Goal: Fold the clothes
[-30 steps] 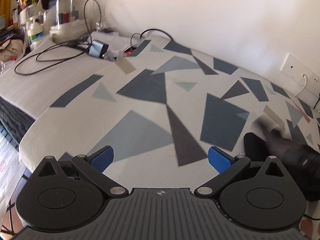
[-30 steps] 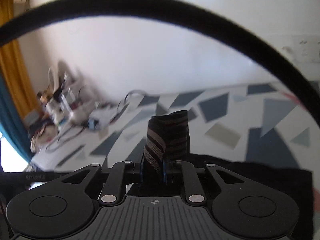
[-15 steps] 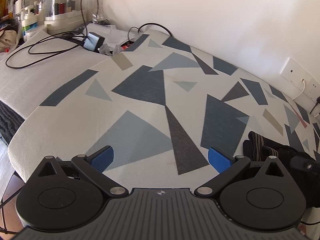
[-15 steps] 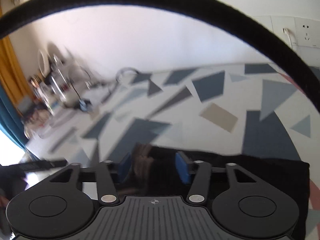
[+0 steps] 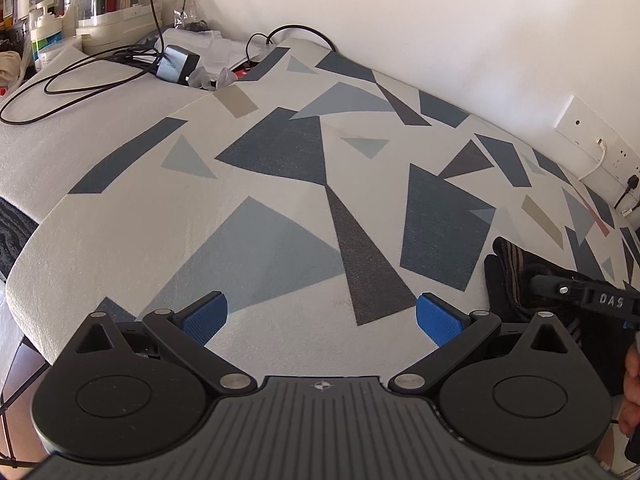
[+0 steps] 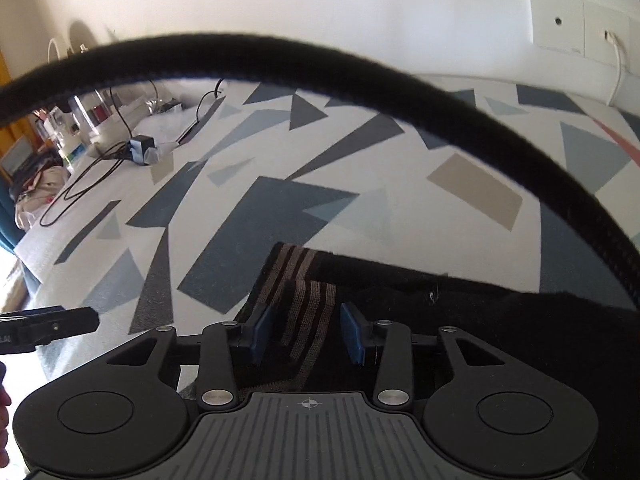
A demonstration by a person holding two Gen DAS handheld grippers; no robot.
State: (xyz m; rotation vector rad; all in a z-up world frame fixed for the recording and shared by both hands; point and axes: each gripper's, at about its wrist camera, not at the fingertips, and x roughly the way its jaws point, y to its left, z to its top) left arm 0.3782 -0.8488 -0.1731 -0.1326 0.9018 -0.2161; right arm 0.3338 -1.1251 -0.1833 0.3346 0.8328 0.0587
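Holding the left gripper [image 5: 320, 316] tilted down, jaws wide; closing the right gripper [image 6: 306, 332] about the garment [image 6: 304, 320].

A bed [image 5: 280, 216] under a cream cover with blue and grey triangles carries a black striped garment [image 6: 400, 300] near right, and black cables [image 5: 80, 76] and a charger [image 5: 176, 65] far left.

Both grippers are matte black: a ribbed centre plate with a small crosshair mark, round discs either side, jointed link arms with silver screw heads. The left gripper [image 5: 320, 320] and right gripper [image 6: 308, 334] carry blue textured pads [image 5: 206, 316]. A thick black braided cable [image 6: 360, 76] arcs overhead. White lettering, perhaps "OAS" [image 5: 610, 301], marks one.
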